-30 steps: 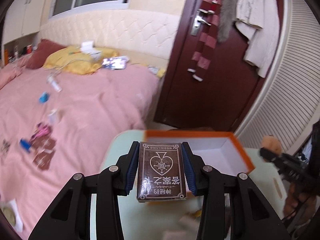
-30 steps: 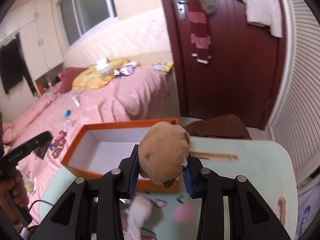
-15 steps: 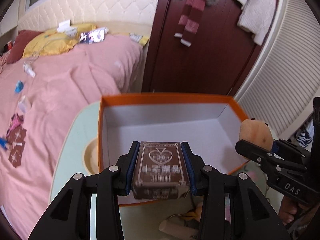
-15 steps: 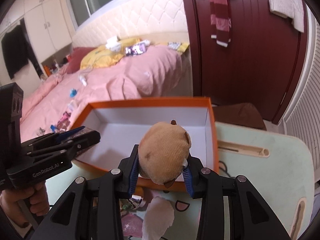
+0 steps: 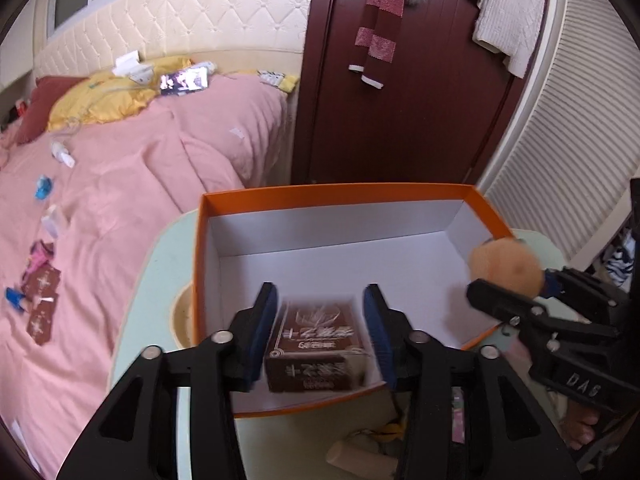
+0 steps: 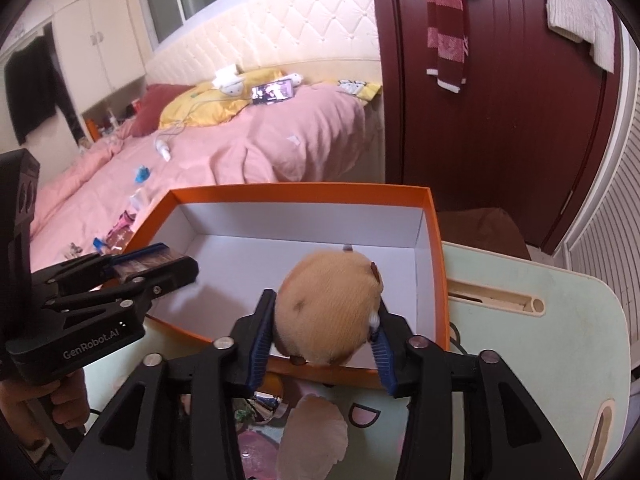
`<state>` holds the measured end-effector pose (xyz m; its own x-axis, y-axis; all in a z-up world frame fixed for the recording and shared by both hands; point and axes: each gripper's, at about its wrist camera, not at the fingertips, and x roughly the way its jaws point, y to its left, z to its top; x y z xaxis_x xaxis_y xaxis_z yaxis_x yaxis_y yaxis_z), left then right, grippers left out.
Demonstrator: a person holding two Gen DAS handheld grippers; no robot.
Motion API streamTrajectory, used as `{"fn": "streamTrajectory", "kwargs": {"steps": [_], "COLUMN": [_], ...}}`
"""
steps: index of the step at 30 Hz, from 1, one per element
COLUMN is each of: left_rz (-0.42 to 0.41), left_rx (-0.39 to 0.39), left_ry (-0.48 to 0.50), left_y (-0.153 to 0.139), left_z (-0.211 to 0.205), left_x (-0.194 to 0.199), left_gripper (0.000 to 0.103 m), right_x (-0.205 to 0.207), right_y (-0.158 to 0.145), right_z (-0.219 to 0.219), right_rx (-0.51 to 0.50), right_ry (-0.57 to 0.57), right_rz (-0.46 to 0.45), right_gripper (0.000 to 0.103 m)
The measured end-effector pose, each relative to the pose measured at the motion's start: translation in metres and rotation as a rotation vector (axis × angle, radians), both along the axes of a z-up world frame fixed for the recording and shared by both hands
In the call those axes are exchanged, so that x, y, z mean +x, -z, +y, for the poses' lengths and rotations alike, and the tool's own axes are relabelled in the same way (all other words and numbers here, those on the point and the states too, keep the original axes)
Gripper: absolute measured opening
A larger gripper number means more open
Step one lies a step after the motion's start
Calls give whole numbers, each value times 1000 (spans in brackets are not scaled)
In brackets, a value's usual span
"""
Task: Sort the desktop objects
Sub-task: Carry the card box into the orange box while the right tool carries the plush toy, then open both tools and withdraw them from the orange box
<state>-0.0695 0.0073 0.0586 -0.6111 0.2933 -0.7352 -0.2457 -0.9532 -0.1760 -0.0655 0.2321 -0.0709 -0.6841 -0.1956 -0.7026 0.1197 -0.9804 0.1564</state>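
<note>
Over the orange box (image 5: 336, 194), the left gripper (image 5: 320, 334) stands wide, its brown card box (image 5: 316, 346) blurred between the pads, while the right gripper (image 6: 322, 334) clamps a plush toy (image 6: 328, 306) above the near wall.

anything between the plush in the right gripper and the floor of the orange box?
Nothing visible. The plush toy, clamped in the right gripper, hangs over the near wall of the orange box; the white floor beneath is bare. The card box and left gripper sit at the box's opposite end.
</note>
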Motion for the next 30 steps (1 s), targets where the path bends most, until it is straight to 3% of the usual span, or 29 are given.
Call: {"fn": "streamTrajectory", "kwargs": {"steps": [2, 5, 11, 19, 24, 30], "left_rz": [2, 52, 134, 191, 137, -65], "left_rx": [34, 68, 51, 80, 48, -4], "left_ry": [-5, -24, -54, -165, -175, -152], "left_y": [-8, -25, -57, -91, -77, -21], "left_z": [-3, -10, -28, -78, -84, -79], "left_x": [0, 6, 20, 57, 78, 91], "left_gripper": [61, 80, 81, 81, 81, 81], "right_x": [2, 13, 31, 59, 82, 102], "right_y": [-5, -23, -50, -80, -87, -50], "right_z": [0, -2, -2, 16, 21, 28], "right_rx": [-5, 10, 5, -110, -149, -79], "right_ry": [2, -7, -22, -31, -37, 80], "right_rz": [20, 108, 189, 233, 223, 113], "right_gripper": [51, 64, 68, 68, 69, 73]}}
